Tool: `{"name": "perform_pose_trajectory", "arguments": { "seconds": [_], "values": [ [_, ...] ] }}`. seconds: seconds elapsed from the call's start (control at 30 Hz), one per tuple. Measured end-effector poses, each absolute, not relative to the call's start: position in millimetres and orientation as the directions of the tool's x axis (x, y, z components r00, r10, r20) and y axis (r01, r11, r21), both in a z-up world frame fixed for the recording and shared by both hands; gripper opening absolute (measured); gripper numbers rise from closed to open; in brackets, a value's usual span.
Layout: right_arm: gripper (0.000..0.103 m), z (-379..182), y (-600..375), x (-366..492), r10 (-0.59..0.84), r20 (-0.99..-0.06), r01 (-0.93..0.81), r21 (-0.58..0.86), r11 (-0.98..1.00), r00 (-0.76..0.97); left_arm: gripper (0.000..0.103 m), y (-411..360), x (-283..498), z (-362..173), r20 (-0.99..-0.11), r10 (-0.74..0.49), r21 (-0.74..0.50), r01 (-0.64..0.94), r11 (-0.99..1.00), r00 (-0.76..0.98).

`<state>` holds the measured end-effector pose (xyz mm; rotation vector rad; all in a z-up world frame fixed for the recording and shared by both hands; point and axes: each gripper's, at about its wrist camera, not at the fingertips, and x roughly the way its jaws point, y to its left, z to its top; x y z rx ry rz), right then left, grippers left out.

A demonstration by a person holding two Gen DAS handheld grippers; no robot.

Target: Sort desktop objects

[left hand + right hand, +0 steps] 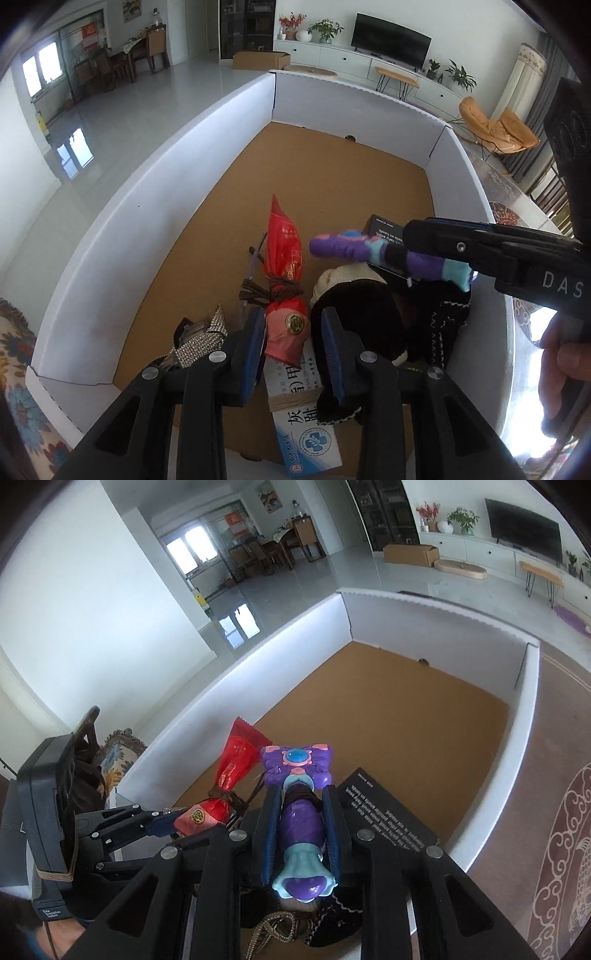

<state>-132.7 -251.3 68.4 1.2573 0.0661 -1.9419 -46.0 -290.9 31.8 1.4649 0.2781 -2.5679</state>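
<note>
Left gripper (290, 341) closed on the lower bulb of a red pouch (284, 254), blue pads pressing it from both sides; pointing forward and down into the box (147, 206). Pouch lifted a little and tilted, its crimped top toward the far wall, brown cord tied around the neck.

Right gripper (301, 812) closed on a purple toy (295, 775), clamped around the middle of its handle; butterfly-shaped head beyond the fingertips, pale blue flared end toward the camera. In the left view, entering from the right side, nearly level, with the toy held above the pile and a bare hand (561, 354) on the grip.

Under and around the grippers, at the near end of the box: a white carton (306, 439) with blue print, flat under the left fingers; a black and cream cloth (354, 306) just right of the pouch; a black box (384, 808) with white text below the toy; a rhinestone clip (201, 341) to the left. Brown cardboard floor beyond, white walls all around.
</note>
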Motion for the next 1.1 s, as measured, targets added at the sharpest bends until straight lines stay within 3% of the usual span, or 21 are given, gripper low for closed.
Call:
{"name": "perform_pose_trajectory", "arguments": {
  "seconds": [0.03,0.07,0.1,0.13,0.2,0.3,0.43,0.6,0.97,1.1],
  "values": [
    [0.038,68,-253,-131,-0.592,-0.787,0.641,0.366,-0.675,-0.173,0.065,-291,-40,34,-0.854,-0.066,-0.074,0.246,-0.966,-0.516],
    [0.045,71,-252,-129,-0.6,-0.78,0.645,0.368,-0.669,-0.178,0.079,-293,-35,38,-0.84,-0.09,-0.063,0.261,-0.963,-0.536],
    [0.065,76,-248,-126,-0.606,-0.771,0.651,0.359,-0.668,-0.196,0.098,-295,-31,45,-0.818,-0.121,-0.05,0.28,-0.959,-0.562],
    [0.085,83,-244,-123,-0.603,-0.766,0.656,0.338,-0.675,-0.225,0.102,-294,-24,51,-0.793,-0.154,-0.036,0.297,-0.954,-0.589],
    [0.098,95,-234,-122,-0.586,-0.758,0.658,0.29,-0.695,-0.285,0.102,-293,-15,64,-0.756,-0.218,-0.005,0.337,-0.941,-0.617],
    [0.101,110,-213,-126,-0.564,-0.76,0.657,0.247,-0.712,-0.325,0.102,-296,-11,77,-0.734,-0.316,0.039,0.428,-0.903,-0.601],
    [0.103,116,-210,-121,-0.449,-0.814,0.659,0.112,-0.744,-0.369,0.102,-295,-4,87,-0.74,-0.288,-0.034,0.462,-0.886,-0.607],
    [0.103,118,-207,-110,-0.413,-0.816,0.677,0.036,-0.735,-0.405,0.102,-284,1,91,-0.723,-0.451,0.127,0.542,-0.831,-0.524],
    [0.103,128,-217,-83,-0.427,-0.755,0.713,-0.077,-0.697,-0.499,0.102,-293,20,96,-0.734,-0.372,0.015,0.534,-0.846,-0.568],
    [0.103,122,-222,-85,-0.417,-0.762,0.715,-0.085,-0.694,-0.496,0.103,-294,31,97,-0.695,-0.428,0.015,0.584,-0.811,-0.577]
  ]
}}
